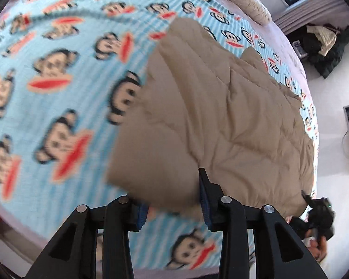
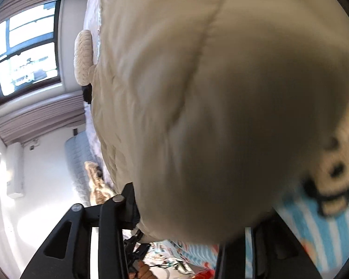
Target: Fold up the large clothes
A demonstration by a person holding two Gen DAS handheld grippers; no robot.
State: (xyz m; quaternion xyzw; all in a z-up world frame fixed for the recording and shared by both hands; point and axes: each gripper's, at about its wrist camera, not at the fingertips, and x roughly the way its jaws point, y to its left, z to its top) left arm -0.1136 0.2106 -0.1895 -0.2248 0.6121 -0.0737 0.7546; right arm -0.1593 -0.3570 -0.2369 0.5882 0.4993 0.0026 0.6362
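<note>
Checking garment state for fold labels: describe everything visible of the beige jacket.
The jacket is beige, puffy and quilted, with stitched seams and creases. It lies spread on the bed, over the blue monkey-print sheet, running toward the pillow. Its near edge bulges between the left gripper fingers. In the right wrist view another bulge sits between the right gripper fingers, blurred and filling the frame.

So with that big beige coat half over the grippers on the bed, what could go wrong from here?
The beige coat bulges between the left gripper's parted fingers, so the hem could slip out and undo the fold. In the right wrist view the coat fills the picture and hides one finger of the right gripper, so aiming blind is likely. It might also drag the monkey-print blanket.
</note>
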